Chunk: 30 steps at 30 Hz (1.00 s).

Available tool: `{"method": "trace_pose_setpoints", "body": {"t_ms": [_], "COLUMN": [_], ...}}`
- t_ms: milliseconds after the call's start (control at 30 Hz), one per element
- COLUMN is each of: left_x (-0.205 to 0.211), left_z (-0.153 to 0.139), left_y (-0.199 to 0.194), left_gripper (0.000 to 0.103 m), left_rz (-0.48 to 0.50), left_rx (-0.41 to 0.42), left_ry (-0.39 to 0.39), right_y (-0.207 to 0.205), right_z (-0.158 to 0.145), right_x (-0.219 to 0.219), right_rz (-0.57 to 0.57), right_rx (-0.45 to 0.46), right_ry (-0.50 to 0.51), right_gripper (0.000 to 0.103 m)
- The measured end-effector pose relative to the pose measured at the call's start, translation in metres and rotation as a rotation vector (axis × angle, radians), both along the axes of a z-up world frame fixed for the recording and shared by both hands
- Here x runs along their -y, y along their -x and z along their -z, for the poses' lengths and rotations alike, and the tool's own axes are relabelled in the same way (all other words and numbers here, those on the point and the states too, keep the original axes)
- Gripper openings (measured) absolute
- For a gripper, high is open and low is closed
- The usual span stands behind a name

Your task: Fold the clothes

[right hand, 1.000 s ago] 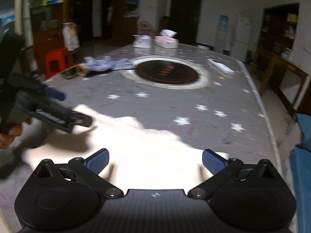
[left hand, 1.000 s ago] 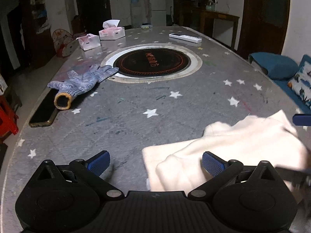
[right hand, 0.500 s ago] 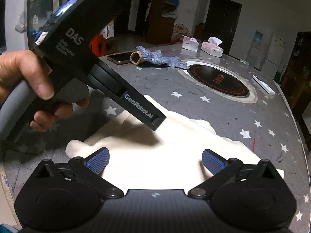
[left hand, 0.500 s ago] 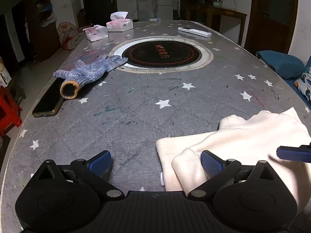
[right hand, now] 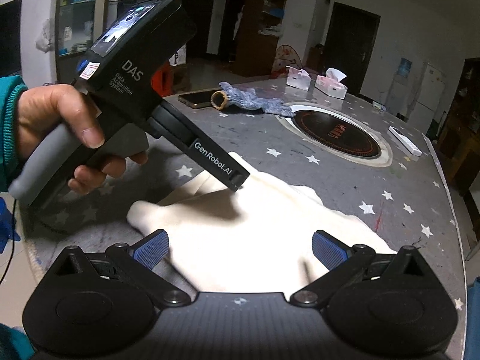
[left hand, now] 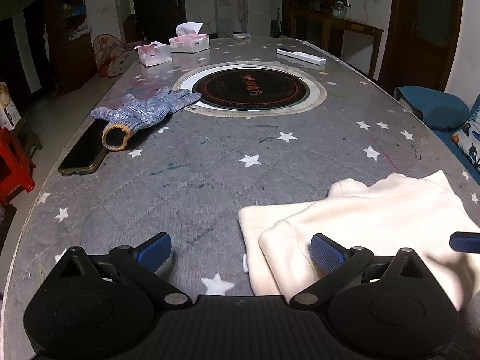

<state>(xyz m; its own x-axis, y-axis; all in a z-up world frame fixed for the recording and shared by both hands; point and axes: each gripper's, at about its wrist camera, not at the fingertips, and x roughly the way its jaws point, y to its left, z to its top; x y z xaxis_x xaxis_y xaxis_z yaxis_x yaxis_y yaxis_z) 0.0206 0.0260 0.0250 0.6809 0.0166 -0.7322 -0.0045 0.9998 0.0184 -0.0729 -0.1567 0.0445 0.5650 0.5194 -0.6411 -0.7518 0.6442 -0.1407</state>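
Observation:
A cream white garment (left hand: 366, 219) lies folded over on the grey star-patterned table (left hand: 210, 180), at the near right in the left wrist view. My left gripper (left hand: 240, 252) is open and empty, its right finger over the garment's near left edge. My right gripper (right hand: 240, 247) is open and empty just above the same garment (right hand: 270, 225). One blue fingertip (left hand: 465, 241) of the right gripper shows at the right edge of the left wrist view. The left gripper's black body (right hand: 144, 96), held in a hand, hangs over the garment's far left side.
A blue knit glove (left hand: 144, 112) and a phone (left hand: 84, 150) lie at the table's left edge. A round black hotplate (left hand: 250, 90) sits mid-table. Two tissue boxes (left hand: 189, 42) and a white remote (left hand: 300, 55) lie at the far end. A blue cushion (left hand: 432, 108) is off the right side.
Both grippers have drawn back toward the near edge of the table and stayed open. The right gripper swung left, bringing the hand-held left gripper large into its view. The garment lies more folded.

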Motion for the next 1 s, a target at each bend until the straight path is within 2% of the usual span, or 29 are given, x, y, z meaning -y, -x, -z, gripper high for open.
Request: {"method": "trace_pose_setpoints", "body": {"t_ms": [367,700,900,1000], "left_x": [0.005,0.005,0.004,0.001], "left_z": [-0.002,-0.007,-0.007,-0.007], "left_y": [0.023,0.042,0.053,0.058], "left_gripper": [0.103,0.103,0.103,0.103], "left_rz": [-0.008,-0.014,-0.016,-0.023], "left_rx": [-0.018,-0.014,-0.010,-0.008], "left_ry": [0.005,-0.001,0.003,0.012], "right_y": [0.024,0.033,0.033,0.037], "right_z": [-0.002,-0.002,-0.006,-0.004], "right_x": [0.005,0.005,0.010,0.004], "right_rz": [-0.035,-0.024,-0.008,-0.021], "right_rx": [-0.008,0.005,-0.029,-0.008], "right_ry": [0.019,0.024,-0.025,0.003], "right_gripper": [0.094,0.092,0.093,0.092]}}
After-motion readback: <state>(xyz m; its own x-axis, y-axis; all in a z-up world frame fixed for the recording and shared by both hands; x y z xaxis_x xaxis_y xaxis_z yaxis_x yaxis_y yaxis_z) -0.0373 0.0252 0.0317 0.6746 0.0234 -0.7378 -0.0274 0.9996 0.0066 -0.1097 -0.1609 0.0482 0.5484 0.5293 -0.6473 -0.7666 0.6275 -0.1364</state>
